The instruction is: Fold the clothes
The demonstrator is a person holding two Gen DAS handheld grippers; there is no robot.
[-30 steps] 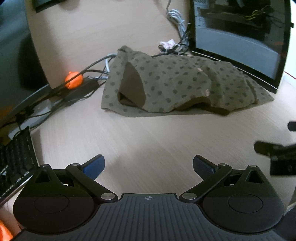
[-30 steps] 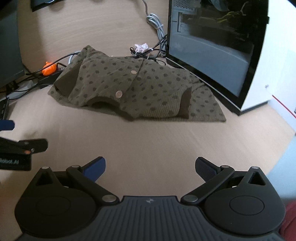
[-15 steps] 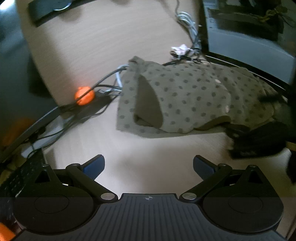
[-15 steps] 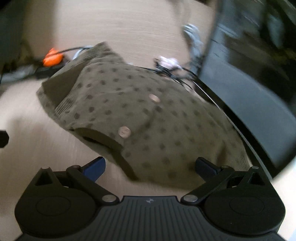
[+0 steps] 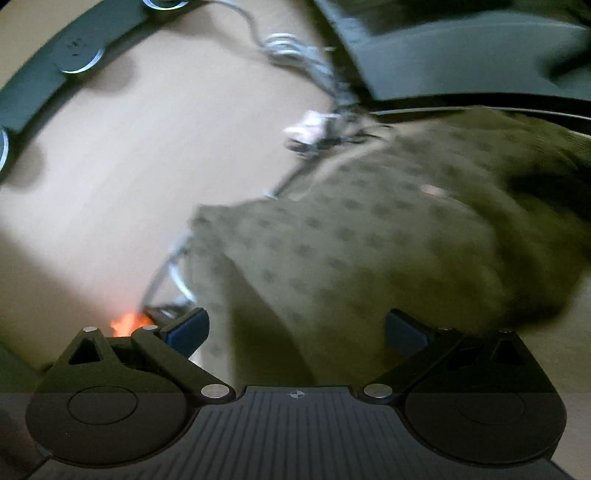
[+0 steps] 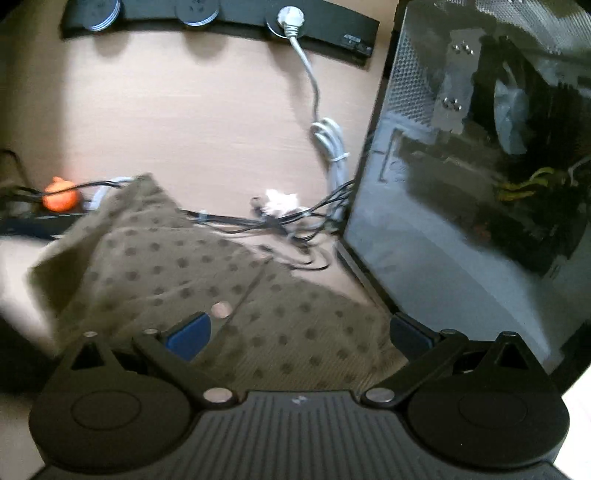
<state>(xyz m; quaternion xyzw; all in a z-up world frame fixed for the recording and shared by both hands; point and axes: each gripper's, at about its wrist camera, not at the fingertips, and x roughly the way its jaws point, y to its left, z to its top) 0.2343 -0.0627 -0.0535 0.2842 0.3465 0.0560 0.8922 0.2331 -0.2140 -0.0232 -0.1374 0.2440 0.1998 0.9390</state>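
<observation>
Nearest to the cameras, the left gripper (image 5: 297, 328) and the right gripper (image 6: 299, 332) both stand wide open with nothing between their blue pads, each one low over the olive-green knitted garment with dark dots and pale buttons (image 6: 236, 295), which lies crumpled on the light wooden table (image 6: 184, 110). The left view is blurred, so I cannot tell if a pad already touches the cloth. I think a grasp here may catch two layers together, because the fabric is bunched. Just behind the garment run thin black cables (image 6: 280, 221) and a grey cable (image 5: 177, 266) that goes partly under its edge; a closing gripper could pinch or drag them. To the right, the dark computer case with a glass side (image 6: 461, 184) stands close, so a wide lift may strike it. Farther back lies a black power strip (image 6: 221, 18). No writing can be read anywhere.
</observation>
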